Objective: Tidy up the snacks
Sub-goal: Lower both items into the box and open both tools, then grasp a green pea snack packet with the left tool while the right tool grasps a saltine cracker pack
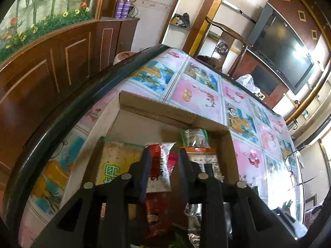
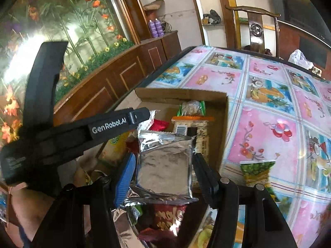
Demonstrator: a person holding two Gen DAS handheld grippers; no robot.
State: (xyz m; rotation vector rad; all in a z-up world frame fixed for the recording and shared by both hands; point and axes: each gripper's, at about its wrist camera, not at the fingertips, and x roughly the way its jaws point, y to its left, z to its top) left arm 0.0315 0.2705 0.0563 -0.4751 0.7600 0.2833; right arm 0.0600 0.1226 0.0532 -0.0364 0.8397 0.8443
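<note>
Snacks fill a shallow cardboard box (image 2: pixel 224 111) that sits on the surface (image 2: pixel 266 111), which is covered with a pink and blue picture-tile cloth.

Right tongs (image 2: pixel 163 174) pinch a square silver foil packet (image 2: pixel 165 165) between a blue-padded finger on the left and a black finger on the right, holding it just above the near part of the box. Below it lie a red packet with gold lettering (image 2: pixel 168 216) and more foil wrappers.

Left tongs (image 1: pixel 164 165) are closed on a red and white packet (image 1: pixel 160 165), which stands upright between the two fingers over the middle of the box. In the right wrist view the left tongs (image 2: pixel 142 112) reach in from the left, their tips over the box.

Inside the box, a cracker pack with a yellow label (image 1: pixel 118 161) lies to the left, an orange-topped cracker pack (image 1: pixel 203 157) lies against the right wall, and a small green-edged packet (image 1: pixel 195 137) sits at the far right corner.

Outside the box, a green and yellow packet (image 2: pixel 257 171) lies on the surface just to its right. A wooden chair (image 2: pixel 255 26) stands at the far edge of the surface, and a white plastic bag (image 2: pixel 300 59) rests near the far right edge.
</note>
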